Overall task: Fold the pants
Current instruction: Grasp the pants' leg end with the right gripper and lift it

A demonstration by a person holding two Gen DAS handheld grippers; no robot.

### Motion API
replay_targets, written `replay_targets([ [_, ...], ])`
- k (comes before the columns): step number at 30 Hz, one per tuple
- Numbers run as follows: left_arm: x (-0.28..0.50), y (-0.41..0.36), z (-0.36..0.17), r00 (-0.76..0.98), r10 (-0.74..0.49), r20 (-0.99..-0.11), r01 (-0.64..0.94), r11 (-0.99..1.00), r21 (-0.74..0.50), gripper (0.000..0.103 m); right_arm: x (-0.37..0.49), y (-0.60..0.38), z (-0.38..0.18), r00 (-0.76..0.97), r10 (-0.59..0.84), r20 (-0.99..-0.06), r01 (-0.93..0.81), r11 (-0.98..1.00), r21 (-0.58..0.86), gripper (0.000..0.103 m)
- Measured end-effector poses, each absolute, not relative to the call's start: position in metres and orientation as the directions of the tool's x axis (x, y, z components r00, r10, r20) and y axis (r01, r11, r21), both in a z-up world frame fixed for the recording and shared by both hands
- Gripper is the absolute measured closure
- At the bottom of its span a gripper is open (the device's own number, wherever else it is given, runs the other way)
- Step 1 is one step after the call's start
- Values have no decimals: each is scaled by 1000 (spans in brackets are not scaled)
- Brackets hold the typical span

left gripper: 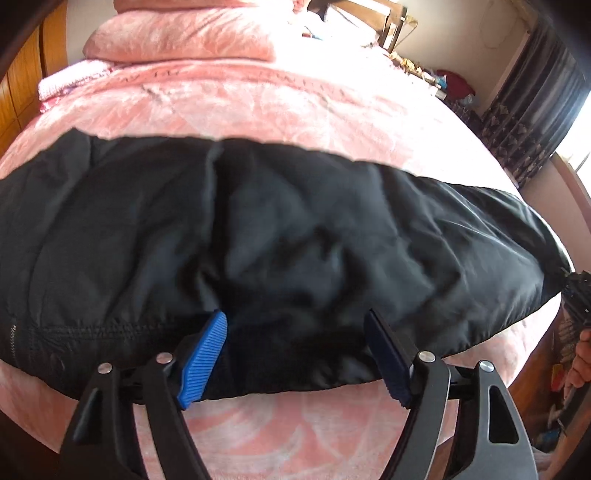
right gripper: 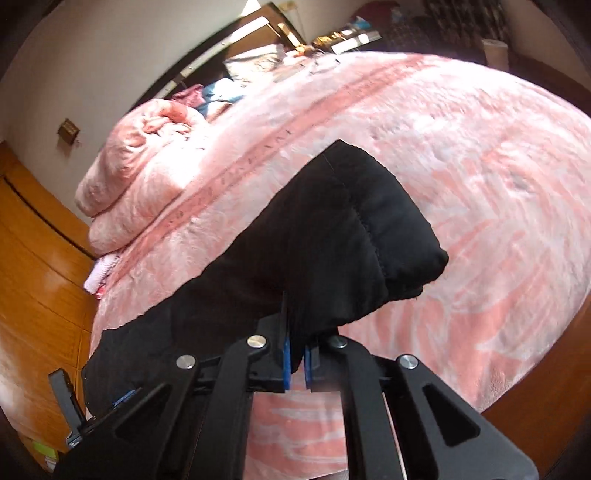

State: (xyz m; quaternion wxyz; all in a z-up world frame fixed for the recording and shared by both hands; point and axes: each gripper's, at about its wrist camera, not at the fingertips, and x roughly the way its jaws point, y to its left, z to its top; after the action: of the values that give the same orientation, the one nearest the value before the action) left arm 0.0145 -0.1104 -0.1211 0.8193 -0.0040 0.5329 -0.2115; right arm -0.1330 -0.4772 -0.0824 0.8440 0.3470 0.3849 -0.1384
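Nearest us, the left tongs [left gripper: 295, 354] stand wide over the near hem of the black pants [left gripper: 258, 229], pads clear of the cloth and gripping nothing. The right tongs [right gripper: 297, 360] are pinched tight on a bunched leg end of the pants [right gripper: 332, 236], holding it lifted off the pink bedspread [right gripper: 480, 184]. The pants lie across the near part of the bed, well short of the rolled quilt [left gripper: 177, 33] at the far end. It looks like the fold is starting; next, I'd say, the left tongs must close on the hem so both ends carry over together.
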Motion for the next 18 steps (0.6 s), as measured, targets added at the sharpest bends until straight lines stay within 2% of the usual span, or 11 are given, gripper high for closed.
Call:
replay_targets([
  [1, 13, -110, -125, 350, -347, -870, 343, 912, -226, 31, -134, -481, -106, 622, 49, -782, 543, 693, 475, 99],
  [3, 6, -110, -122, 371, -350, -860, 364, 907, -212, 31, -138, -479, -127, 613, 45, -789, 552, 690, 468, 98],
  [8, 7, -102, -119, 433, -328, -840, 348, 920, -180, 30, -134, -471, -122, 605, 0, -797, 554, 718, 420, 97],
  [11, 16, -105, -133, 399, -310, -863, 359, 919, -164, 29, -128, -468, -127, 564, 2, -826, 589, 700, 404, 97],
  [14, 14, -100, -121, 381, -350, -856, 365, 907, -209, 29, -128, -461, -106, 568, -52, -821, 596, 714, 367, 97],
  [18, 12, -63, -95, 408, -415, -813, 285, 904, -318, 29, -115, -427, -48, 661, -114, -742, 502, 802, 324, 97],
])
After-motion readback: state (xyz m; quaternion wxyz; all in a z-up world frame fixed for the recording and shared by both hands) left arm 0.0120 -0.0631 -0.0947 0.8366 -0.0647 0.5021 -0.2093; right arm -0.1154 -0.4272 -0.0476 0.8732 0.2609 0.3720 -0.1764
